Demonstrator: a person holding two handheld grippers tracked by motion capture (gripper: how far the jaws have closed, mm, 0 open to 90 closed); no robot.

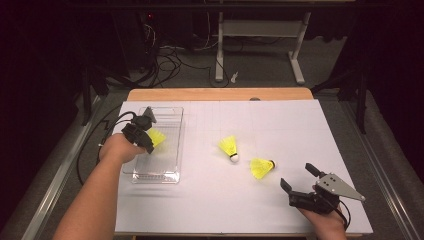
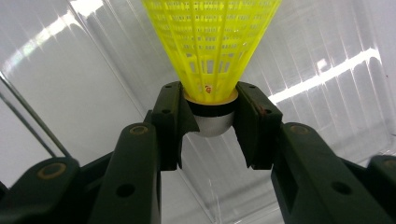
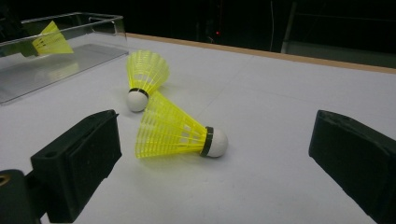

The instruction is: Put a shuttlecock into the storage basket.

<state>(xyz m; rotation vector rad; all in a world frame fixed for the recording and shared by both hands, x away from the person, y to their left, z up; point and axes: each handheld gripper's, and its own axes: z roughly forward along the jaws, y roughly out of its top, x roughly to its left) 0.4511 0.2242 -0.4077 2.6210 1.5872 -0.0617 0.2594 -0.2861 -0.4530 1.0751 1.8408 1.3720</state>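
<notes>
Over the white surface (image 1: 280,125), with its wooden far edge, a dark room shows cables and grey desk legs on the floor. At left, the left tool (image 1: 146,134) grips a yellow shuttlecock (image 1: 157,137) above the clear plastic tray (image 1: 172,175). The left gripper view shows its pads (image 2: 170,122) clamping the white cork. At near right, the right tool (image 1: 298,177) stands wide open and empty, facing two loose shuttlecocks (image 3: 175,130).

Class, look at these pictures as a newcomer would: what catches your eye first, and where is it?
The bright yellow shuttlecock stands out, gripped at its cork by the left gripper over the clear plastic tray at the table's left. Two more shuttlecocks lie loose mid-table, ahead of the open right gripper.
</notes>
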